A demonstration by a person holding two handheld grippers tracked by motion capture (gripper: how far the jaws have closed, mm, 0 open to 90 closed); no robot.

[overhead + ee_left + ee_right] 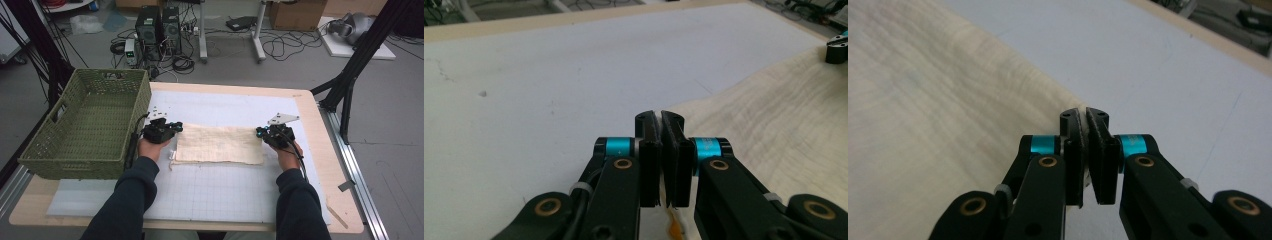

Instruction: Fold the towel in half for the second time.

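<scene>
a wooden table (320, 150) carries a white gridded mat (225, 195), and on the table's left end stands a green woven basket (85, 125), its near side reaching past the mat's left edge. in the middle of the mat lies a cream cloth (220, 144), folded into a wide flat rectangle, well clear of the table's edges and just right of the basket. the left gripper (176, 127) sits at the cloth's far left corner; in the left gripper view its jaws are pressed together with the cloth's edge (774, 125) pinched between them. the right gripper (260, 132) sits at the far right corner; in the right gripper view its jaws are closed on a thin layer of the cloth (923, 100) at that corner. each hand rests low over the mat behind its gripper.
</scene>
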